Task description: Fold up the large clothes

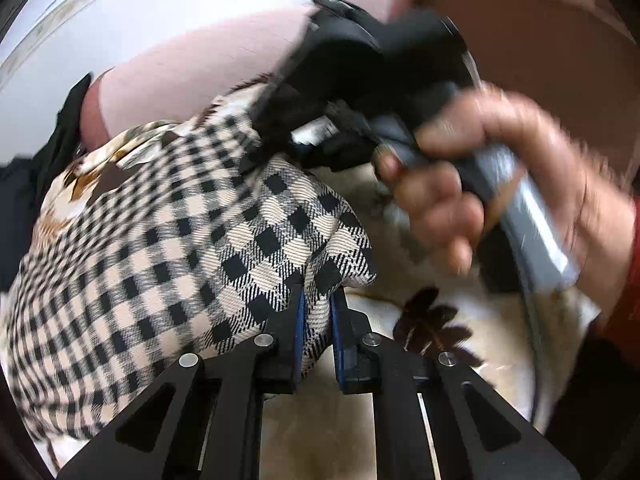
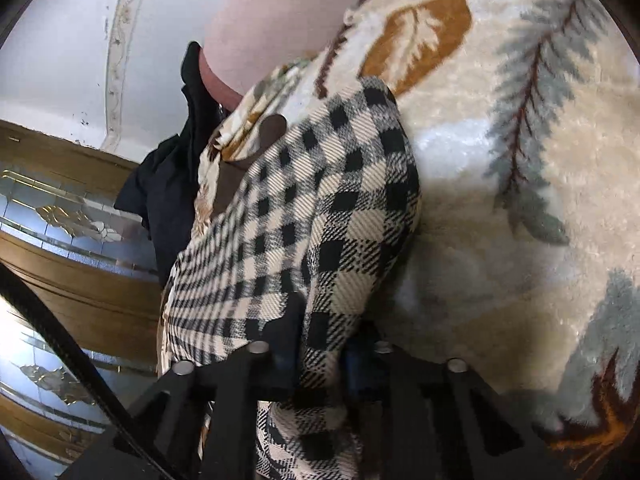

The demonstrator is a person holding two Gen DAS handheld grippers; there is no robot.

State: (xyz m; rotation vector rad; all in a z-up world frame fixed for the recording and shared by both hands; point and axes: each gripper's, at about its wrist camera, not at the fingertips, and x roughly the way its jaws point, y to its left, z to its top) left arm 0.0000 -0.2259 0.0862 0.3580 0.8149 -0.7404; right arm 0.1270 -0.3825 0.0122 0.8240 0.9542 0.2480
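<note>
Both grippers clamped on the checked cloth (image 1: 168,240), which lies draped over the leaf-print blanket (image 2: 500,160).
Left gripper (image 1: 318,316) pinches a corner fold; right gripper (image 2: 324,360) bites an edge. Only the left view shows the person's hand (image 1: 480,184), beyond the cloth; only the right view shows the mirrored cabinet (image 2: 60,220).

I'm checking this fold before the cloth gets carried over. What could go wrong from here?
The left gripper pinches only a corner of the checked cloth, so it may slip out. The right gripper holds a bunched fold, which could set a crooked crease. The dark garment lies touching it and may drag along.
</note>
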